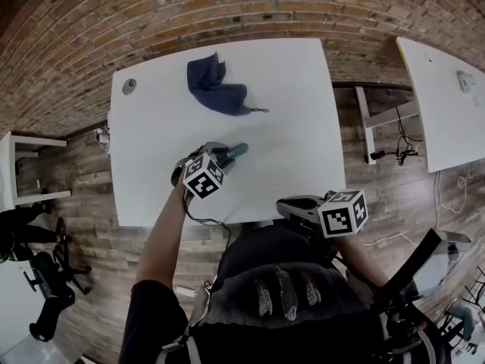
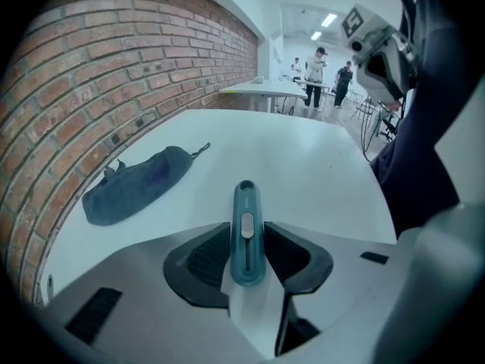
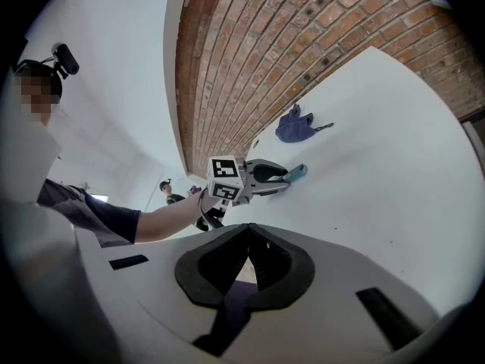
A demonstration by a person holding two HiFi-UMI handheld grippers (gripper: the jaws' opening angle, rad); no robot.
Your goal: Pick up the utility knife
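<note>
A teal utility knife (image 2: 246, 226) lies lengthwise between the black pads of my left gripper (image 2: 247, 241), its tip sticking out beyond them over the white table (image 2: 318, 165). Both pads touch its sides. From the head view, the left gripper (image 1: 225, 156) is low over the table's near middle, with the knife (image 1: 236, 151) showing past its jaws. My right gripper (image 1: 284, 207) hangs shut and empty off the table's front edge. In the right gripper view its jaws (image 3: 248, 237) meet with nothing between them, and the left gripper (image 3: 273, 177) with the knife (image 3: 295, 173) shows beyond.
A crumpled dark blue cloth (image 1: 216, 89) lies at the back of the table (image 1: 288, 112), and a small round grey disc (image 1: 129, 86) sits at its far left corner. A second white table (image 1: 447, 112) stands to the right. A brick wall runs behind, and people stand far off (image 2: 314, 70).
</note>
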